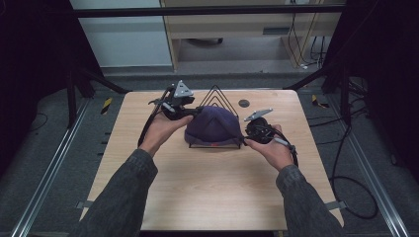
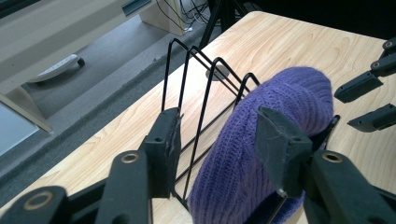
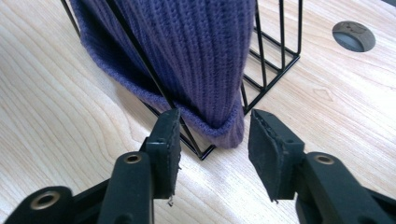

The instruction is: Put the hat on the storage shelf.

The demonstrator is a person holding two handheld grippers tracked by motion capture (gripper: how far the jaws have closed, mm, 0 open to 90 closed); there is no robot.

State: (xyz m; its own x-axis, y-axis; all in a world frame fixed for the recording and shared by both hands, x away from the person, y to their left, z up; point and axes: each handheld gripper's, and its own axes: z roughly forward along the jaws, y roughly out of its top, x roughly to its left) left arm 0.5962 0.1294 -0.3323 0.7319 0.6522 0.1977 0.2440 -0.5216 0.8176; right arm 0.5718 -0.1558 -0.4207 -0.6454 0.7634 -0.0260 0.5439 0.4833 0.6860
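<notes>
The purple knit hat sits draped over the front wires of a black wire rack at the middle of the table, its crown rounded upward and its brim hanging at the rack's base. It lies between the two tools. The left gripper stands at the hat's far left side, jaws parted, one pad beside the knit and the other by the rack wires, nothing clamped. The right gripper stands at the brim's right corner, jaws likewise parted and just clear of the fabric. Both are equally near. The wires threading under the hat would likely snag any sideways pull. A round grommet lies behind.
</notes>
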